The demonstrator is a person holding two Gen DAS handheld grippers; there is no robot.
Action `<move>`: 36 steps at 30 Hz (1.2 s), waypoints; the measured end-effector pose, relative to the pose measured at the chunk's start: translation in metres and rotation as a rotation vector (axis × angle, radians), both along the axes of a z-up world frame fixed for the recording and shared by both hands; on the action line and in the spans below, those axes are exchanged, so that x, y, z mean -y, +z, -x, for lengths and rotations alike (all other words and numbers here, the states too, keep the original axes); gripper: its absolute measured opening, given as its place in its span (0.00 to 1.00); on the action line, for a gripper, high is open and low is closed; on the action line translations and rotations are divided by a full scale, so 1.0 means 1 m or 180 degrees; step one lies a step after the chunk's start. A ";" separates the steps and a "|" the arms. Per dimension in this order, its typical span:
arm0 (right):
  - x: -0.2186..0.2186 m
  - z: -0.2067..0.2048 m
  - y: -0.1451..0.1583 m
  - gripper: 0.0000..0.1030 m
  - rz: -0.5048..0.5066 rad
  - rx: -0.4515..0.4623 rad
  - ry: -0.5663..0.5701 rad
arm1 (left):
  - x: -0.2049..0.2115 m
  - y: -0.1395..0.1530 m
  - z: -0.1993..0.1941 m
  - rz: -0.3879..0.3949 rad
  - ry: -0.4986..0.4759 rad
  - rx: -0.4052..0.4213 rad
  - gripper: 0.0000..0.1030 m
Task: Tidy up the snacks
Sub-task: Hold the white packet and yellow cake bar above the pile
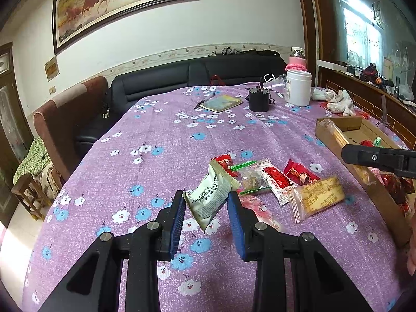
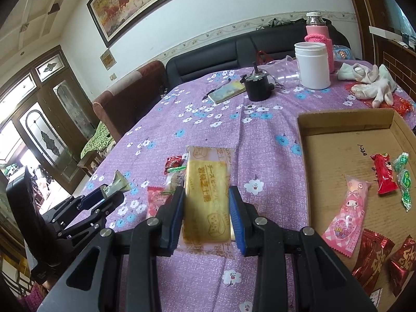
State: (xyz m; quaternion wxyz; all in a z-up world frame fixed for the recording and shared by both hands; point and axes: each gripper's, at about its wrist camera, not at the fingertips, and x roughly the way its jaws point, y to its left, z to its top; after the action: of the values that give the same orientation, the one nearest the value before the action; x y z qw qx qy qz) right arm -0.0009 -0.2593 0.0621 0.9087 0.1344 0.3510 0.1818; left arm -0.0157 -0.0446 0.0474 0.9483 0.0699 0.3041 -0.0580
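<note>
My left gripper is shut on a pale green and white snack packet, held tilted above the purple flowered tablecloth. It also shows at the left of the right wrist view, where the left gripper carries the same packet. My right gripper is shut on a yellow biscuit packet, its blue pads against the long sides. Behind it lie loose snacks: a red packet, a clear bag and a pink packet. The cardboard box lies to the right.
The box holds a pink cartoon packet, a red packet, green candies and dark red packets. At the far end stand a white jar, a black pot, a notebook and white gloves.
</note>
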 end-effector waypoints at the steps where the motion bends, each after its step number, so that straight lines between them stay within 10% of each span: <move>1: 0.000 0.000 0.000 0.31 -0.0007 0.0002 -0.0002 | 0.000 0.000 0.000 -0.0004 0.0001 0.0001 0.34; 36: 0.017 0.001 0.007 0.32 -0.0132 0.0032 -0.0139 | 0.001 -0.001 0.000 -0.0024 0.0001 0.0009 0.34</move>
State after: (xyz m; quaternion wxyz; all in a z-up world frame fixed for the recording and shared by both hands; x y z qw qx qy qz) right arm -0.0023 -0.2762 0.0693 0.9112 0.1599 0.3396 0.1699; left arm -0.0162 -0.0455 0.0461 0.9485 0.0735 0.3030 -0.0566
